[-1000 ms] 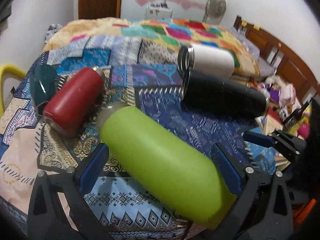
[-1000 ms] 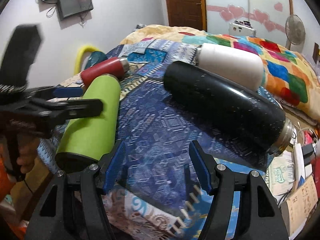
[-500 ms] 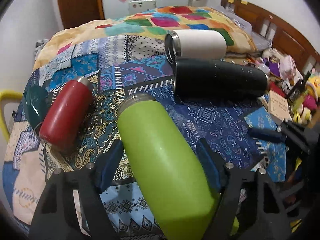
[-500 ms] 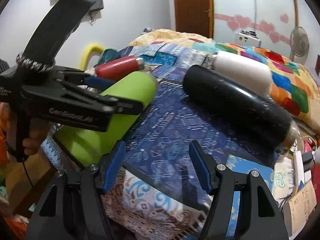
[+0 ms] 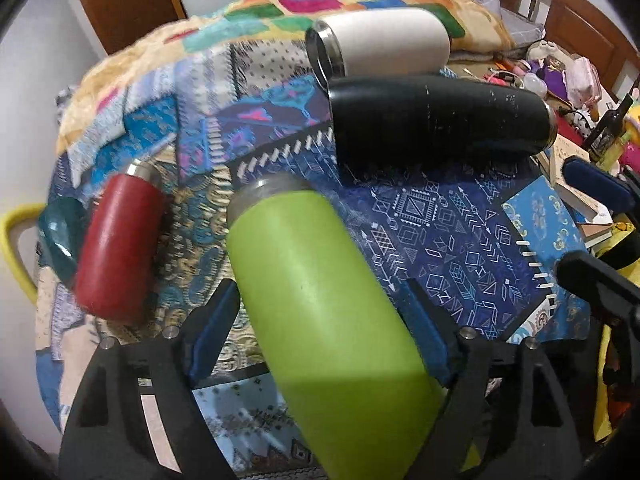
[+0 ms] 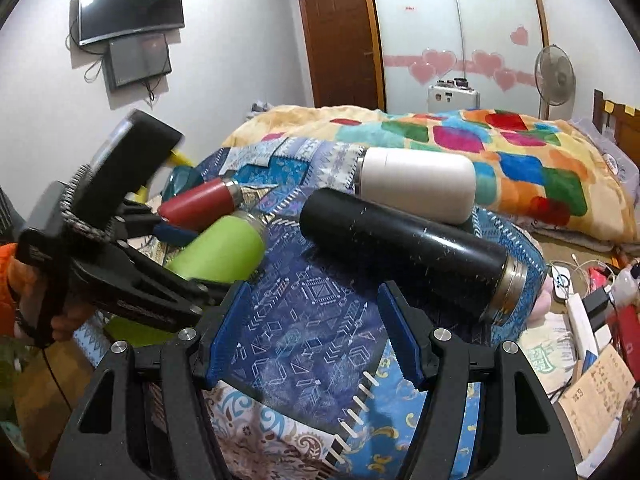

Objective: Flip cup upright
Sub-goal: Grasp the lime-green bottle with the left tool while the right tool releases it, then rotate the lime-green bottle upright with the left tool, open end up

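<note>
gripping the green cup [image 5: 320,300] about its middle, the left claw [image 5: 320,332] had both blue pads pressed to the smooth flanks, with the steel mouth pointing away and up, off the patterned cloth [image 5: 440,248] that covered the bench. the cup looked tilted, not yet upright, its base down toward the camera. the right claw [image 6: 314,332] hung parted and held nothing, just above the near edge of the cloth.

the main risk, as i judged it, was slip: the cup's wall was slick and rounded, the pads met it on a narrow band, and a fast turn of the wrist could have let it rotate or slide out. the cloth lay soft and rumpled over the bench, so a base set down on a fold might have tipped over again.

neighbours crowded the spot. the red cup [image 5: 120,248] lay on its side just beside the green one, a dark teal cup [image 5: 56,232] beyond it, and the black flask [image 5: 440,124] lay touching the white cup [image 5: 384,44] farther off. a swinging mouth or base could have knocked the red one and set it rolling toward the bench edge. the idle right claw sat near enough to be struck too.
</note>
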A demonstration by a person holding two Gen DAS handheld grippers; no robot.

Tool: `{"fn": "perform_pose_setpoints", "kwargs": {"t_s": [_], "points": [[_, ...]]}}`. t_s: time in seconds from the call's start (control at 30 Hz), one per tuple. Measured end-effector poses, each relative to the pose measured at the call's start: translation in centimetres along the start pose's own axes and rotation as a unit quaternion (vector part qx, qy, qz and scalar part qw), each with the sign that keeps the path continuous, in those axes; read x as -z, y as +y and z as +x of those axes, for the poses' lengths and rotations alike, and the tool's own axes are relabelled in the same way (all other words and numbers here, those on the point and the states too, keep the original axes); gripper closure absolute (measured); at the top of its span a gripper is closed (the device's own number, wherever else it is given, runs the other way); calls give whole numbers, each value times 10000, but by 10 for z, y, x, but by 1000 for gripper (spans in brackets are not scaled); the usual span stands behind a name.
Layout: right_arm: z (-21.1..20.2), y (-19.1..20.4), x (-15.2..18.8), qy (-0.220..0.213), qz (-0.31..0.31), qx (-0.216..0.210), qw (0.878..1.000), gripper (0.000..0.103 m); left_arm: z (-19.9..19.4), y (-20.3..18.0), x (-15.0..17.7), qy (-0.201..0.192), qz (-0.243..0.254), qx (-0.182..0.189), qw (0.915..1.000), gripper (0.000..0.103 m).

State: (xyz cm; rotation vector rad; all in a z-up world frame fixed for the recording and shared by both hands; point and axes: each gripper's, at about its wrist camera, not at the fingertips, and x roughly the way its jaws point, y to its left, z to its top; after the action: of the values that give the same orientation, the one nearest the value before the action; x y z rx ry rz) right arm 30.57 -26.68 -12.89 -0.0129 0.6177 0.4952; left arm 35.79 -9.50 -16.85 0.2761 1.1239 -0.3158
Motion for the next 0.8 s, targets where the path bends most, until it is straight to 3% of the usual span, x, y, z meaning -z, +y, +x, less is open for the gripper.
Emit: {"fn": "perform_pose_setpoints", "kwargs": {"t_s": [0.1,0.3,0.6,0.8], "points": [[-1,0,2,-34,-10,10,10000,40,11,6,-4,301,-312,349,9984,26],[-4,-1,5,-18,-77,105,9999,40,4,9,-4,214,-387,414,9982,35],[-17,2,-4,-248,-63,133,9996,40,-54,21,2,-557,-550,415,9961,40],[-23,13,-16,-437,-160,87,9989,40,-104,30,20,-1281,-624,327,9893,40]]}}
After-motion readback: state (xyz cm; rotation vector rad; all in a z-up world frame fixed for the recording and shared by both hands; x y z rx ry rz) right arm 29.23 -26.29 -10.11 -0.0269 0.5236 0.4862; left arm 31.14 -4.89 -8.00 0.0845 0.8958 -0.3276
